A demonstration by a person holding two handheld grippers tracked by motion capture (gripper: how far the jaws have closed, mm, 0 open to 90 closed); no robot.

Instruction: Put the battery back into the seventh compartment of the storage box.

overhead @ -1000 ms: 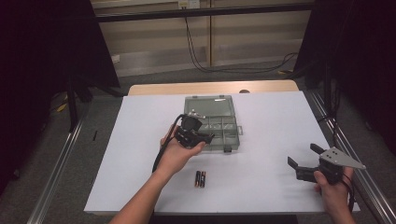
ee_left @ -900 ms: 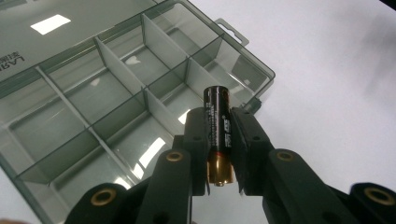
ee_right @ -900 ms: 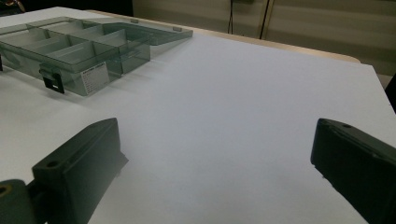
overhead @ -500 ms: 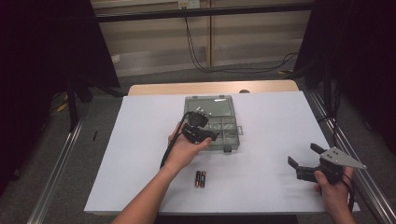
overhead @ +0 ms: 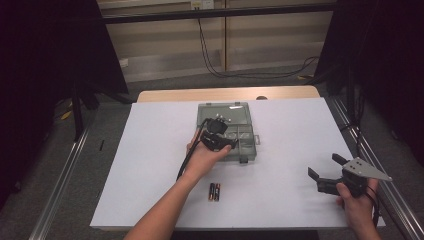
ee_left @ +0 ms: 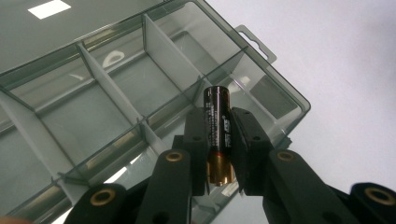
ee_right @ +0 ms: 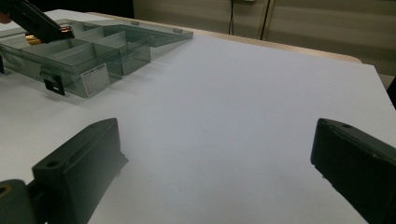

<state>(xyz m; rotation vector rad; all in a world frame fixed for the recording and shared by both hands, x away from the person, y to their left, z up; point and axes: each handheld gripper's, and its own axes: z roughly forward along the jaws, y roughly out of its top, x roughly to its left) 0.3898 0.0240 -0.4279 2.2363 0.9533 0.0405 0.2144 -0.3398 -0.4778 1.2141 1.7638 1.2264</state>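
While the left gripper (ee_left: pixel 219 140) clamps the battery (ee_left: pixel 218 130) at its middle in the lower centre of the frame, the compartment box (ee_left: pixel 140 98) lies behind it. The battery looks small, stiff and smooth, so a mid-body grip should stop slipping. At lower right of the high view, the right gripper (overhead: pixel 327 172) stands wide open with nothing between its jaws.

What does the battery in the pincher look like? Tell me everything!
The battery is a small cylinder, black with tiny pale print and a shiny copper-coloured band at its near end. The left gripper pinches it by the middle, one black jaw on each side, so both ends stick out. It hangs just above a compartment near the corner of the open see-through box, not touching it.
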